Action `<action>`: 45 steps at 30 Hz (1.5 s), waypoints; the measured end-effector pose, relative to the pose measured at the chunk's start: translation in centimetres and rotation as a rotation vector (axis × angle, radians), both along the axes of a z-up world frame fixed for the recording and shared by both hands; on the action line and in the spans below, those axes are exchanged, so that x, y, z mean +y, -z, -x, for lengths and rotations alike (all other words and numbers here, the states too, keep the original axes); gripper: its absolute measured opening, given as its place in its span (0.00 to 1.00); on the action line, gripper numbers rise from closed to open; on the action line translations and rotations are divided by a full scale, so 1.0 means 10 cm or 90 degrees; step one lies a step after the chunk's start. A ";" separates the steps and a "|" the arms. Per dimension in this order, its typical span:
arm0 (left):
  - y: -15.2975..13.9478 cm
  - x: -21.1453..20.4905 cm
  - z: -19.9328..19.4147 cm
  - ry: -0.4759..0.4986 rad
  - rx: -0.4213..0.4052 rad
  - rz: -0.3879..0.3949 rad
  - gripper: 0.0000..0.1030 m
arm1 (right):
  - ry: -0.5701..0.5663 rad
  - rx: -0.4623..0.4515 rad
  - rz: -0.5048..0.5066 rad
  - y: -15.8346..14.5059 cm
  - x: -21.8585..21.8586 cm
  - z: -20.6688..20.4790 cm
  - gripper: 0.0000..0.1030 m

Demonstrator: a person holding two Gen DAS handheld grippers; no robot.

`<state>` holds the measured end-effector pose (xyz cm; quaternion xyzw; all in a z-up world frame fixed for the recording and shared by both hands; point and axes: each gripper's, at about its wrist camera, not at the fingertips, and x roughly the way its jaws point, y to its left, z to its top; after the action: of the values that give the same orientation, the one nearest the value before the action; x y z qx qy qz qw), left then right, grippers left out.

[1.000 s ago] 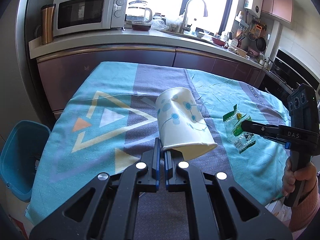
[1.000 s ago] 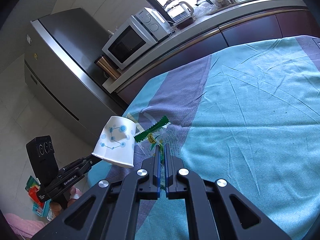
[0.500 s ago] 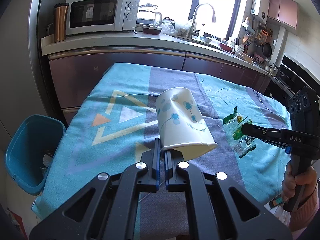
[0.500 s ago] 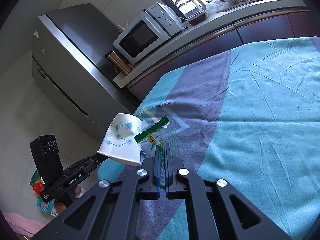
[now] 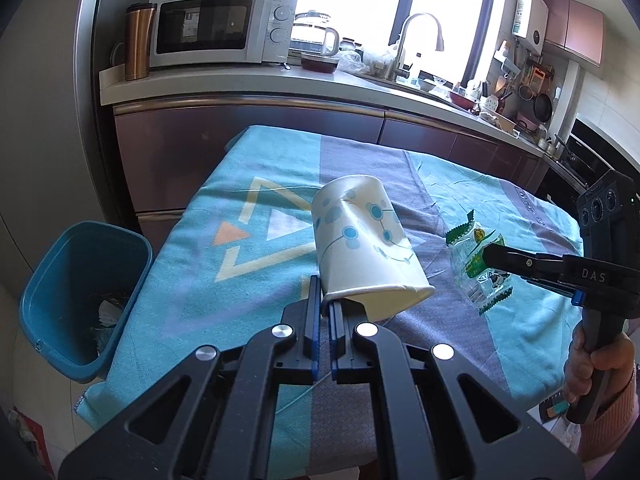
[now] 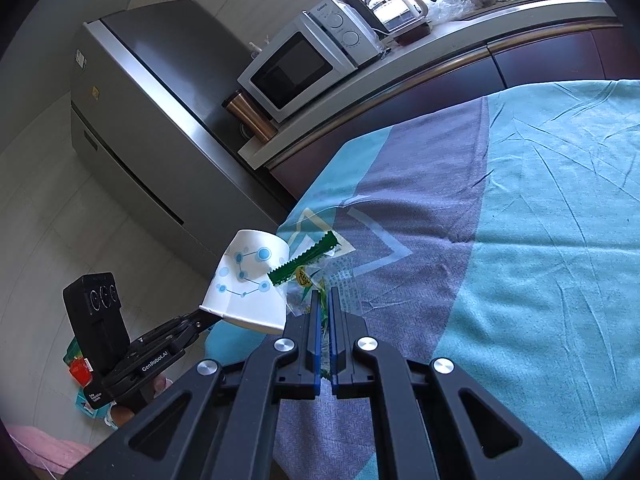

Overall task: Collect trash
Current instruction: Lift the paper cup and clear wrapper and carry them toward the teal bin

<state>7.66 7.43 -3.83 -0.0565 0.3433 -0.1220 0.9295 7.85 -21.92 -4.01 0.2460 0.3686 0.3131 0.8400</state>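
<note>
Both grippers have moved toward the blue bin; left gripper grasps the paper cup, right gripper the wrapper.

Both wrist cameras look down along their claws, sharing the table and microwave.

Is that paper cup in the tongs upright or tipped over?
Tipped. The paper cup hangs above the tablecloth, rim pinched in the left tongs, its base pointing up and away.
</note>
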 end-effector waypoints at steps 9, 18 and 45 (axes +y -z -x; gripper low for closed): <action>-0.01 0.09 0.04 -0.012 0.001 0.002 0.04 | -0.012 -0.003 -0.002 -0.01 0.09 -0.04 0.02; -0.04 0.17 0.09 -0.023 -0.002 0.004 0.04 | -0.020 -0.005 -0.002 0.01 0.14 -0.06 0.02; -0.08 0.34 0.21 -0.055 -0.005 0.004 0.04 | -0.044 -0.010 -0.008 0.00 0.30 -0.12 0.02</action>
<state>5.51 10.83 -3.05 -0.0733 0.3366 -0.0833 0.9351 9.10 -18.93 -4.03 0.2361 0.3685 0.3462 0.8298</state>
